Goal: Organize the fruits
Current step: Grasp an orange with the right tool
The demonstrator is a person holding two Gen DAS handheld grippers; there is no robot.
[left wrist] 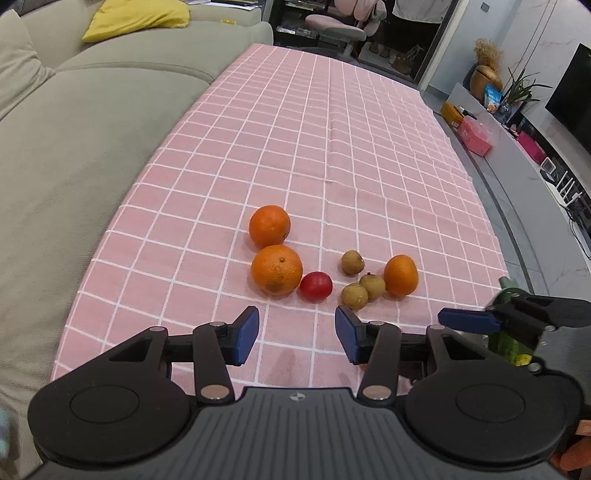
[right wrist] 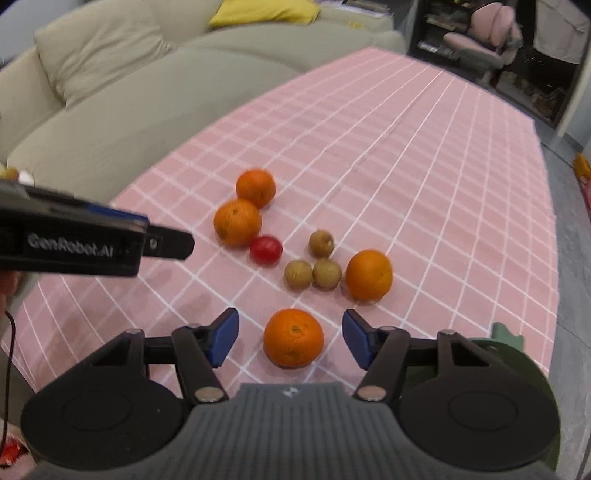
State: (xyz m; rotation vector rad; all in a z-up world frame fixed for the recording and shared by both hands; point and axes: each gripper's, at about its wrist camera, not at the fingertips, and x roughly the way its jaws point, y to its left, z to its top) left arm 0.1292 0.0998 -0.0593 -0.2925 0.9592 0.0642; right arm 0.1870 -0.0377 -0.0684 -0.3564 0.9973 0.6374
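On the pink checked tablecloth [left wrist: 332, 129] lie oranges, a red tomato [left wrist: 315, 287] and three small brown longans [left wrist: 354, 295]. Two oranges [left wrist: 276, 268] touch at the left, one orange [left wrist: 400, 275] sits right of the longans. In the right wrist view a further orange [right wrist: 293, 338] lies between the open pads of my right gripper [right wrist: 290, 338], untouched. My left gripper [left wrist: 297, 334] is open and empty, just short of the tomato. The right gripper's finger [left wrist: 469, 320] shows at the right edge of the left wrist view.
A beige sofa [left wrist: 74, 147] with a yellow cushion [left wrist: 136, 18] runs along the table's left side. A green object [right wrist: 506, 339] sits at the table's near right corner. A TV bench with boxes and plants [left wrist: 491, 110] stands at the right.
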